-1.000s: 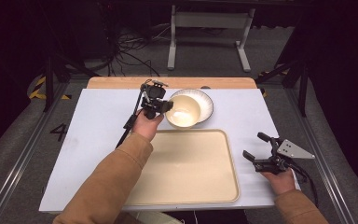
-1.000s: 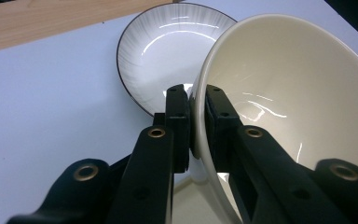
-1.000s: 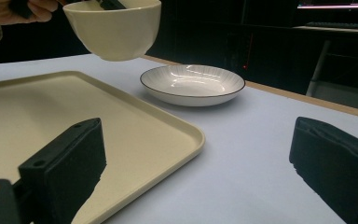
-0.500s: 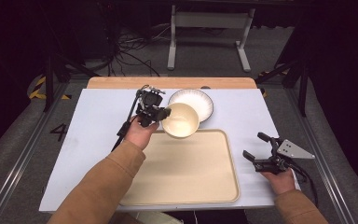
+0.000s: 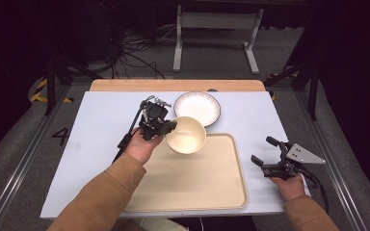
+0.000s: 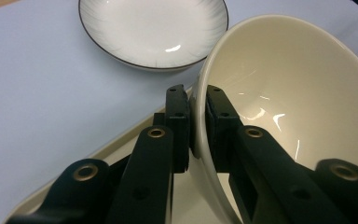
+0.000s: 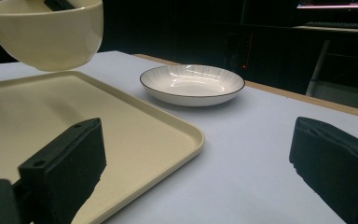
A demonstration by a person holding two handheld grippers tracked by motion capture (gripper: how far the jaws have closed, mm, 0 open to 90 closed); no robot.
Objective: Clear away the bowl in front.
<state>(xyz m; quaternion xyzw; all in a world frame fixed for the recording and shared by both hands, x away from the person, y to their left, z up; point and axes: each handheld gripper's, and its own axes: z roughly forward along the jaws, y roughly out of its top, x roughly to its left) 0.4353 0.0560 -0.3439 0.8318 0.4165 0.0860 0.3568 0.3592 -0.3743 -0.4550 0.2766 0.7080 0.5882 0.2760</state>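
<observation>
Your left gripper (image 5: 166, 129) pinches only the bowl (image 5: 186, 135) rim above the tray (image 5: 221, 192), right gripper (image 5: 271, 156) gaping empty — jolt and it slips.

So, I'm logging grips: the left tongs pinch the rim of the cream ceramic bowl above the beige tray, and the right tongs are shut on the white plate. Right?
Not quite. The right tongs stand open on nothing, beside the beige tray; the right gripper view shows it. The left tongs do pinch the cream ceramic bowl's rim above that tray, and the white plate lies untouched.
</observation>
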